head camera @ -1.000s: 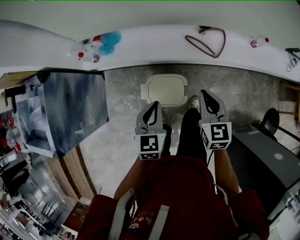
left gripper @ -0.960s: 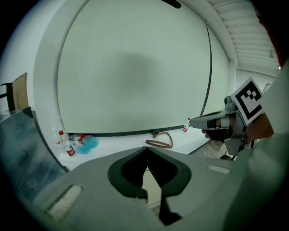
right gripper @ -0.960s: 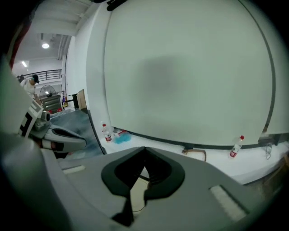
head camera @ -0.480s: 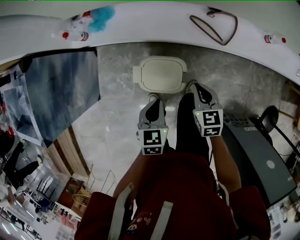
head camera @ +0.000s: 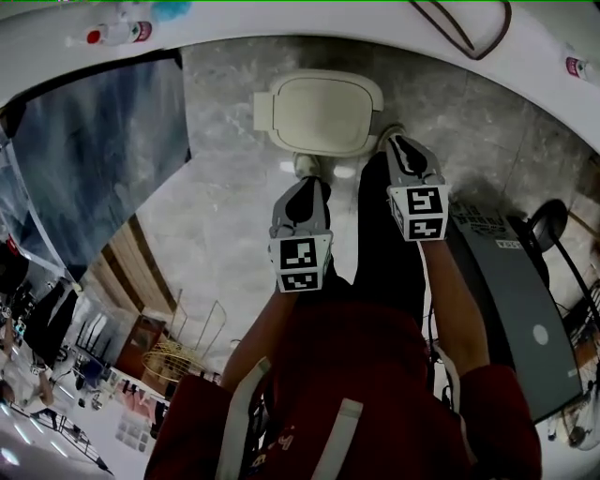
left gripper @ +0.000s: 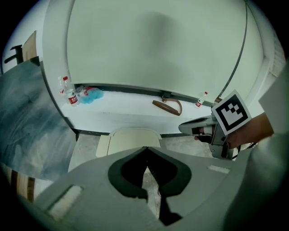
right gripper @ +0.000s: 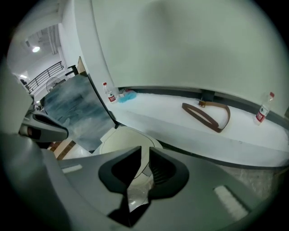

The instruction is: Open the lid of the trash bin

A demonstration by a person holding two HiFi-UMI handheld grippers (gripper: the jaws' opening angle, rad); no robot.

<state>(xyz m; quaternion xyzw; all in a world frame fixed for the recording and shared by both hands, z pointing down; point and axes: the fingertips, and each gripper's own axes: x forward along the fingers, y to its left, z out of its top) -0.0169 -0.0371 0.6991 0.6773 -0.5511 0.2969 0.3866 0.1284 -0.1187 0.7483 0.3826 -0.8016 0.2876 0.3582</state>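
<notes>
**Grippers poised by the shut trash bin**

Left gripper (left gripper: 145, 149) has its jaws pressed together at the tips with nothing between them. It points down on the near side of the trash bin (head camera: 323, 112), apart from it. Right gripper (right gripper: 143, 151) has just been opening its jaws. They stand slightly apart and empty, and the bin's cream lid (right gripper: 122, 140) shows through the gap. This gripper is by the bin's near right corner, closer to the bin than the left one, and whether it touches cannot be told. The lid lies flat and shut on the bin, which stands on the grey marbled floor (head camera: 225, 216). Behind the bin runs a white ledge (head camera: 281, 21) with a brown strap (right gripper: 201, 118) looped on it. To the bin's right is a dark grey machine (head camera: 506, 300), and to its left a blue-grey panel (head camera: 103, 159)
</notes>
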